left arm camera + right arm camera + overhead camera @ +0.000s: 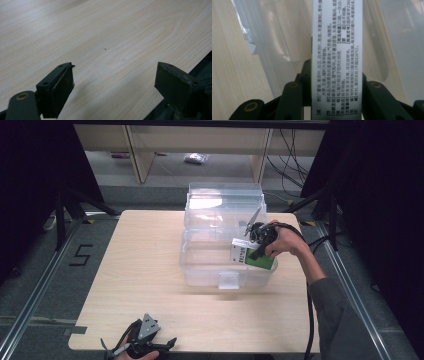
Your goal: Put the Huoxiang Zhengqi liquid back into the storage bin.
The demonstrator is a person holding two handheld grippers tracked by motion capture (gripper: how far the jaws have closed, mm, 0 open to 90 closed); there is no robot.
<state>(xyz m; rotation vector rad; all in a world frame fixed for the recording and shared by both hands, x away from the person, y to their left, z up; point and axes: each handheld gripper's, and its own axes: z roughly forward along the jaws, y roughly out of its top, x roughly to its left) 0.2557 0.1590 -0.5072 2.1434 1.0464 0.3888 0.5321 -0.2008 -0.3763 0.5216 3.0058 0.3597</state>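
High view: right gripper gripping green-white box over clear bin; left gripper resting wide open on wooden table.

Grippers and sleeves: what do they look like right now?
Both are black. The left tool carries a grey three-cornered plate on top; its flat jaw pads show scuffed edges. The right tool trails a black cable along a grey sleeve; brass-coloured rivets mark its jaws.
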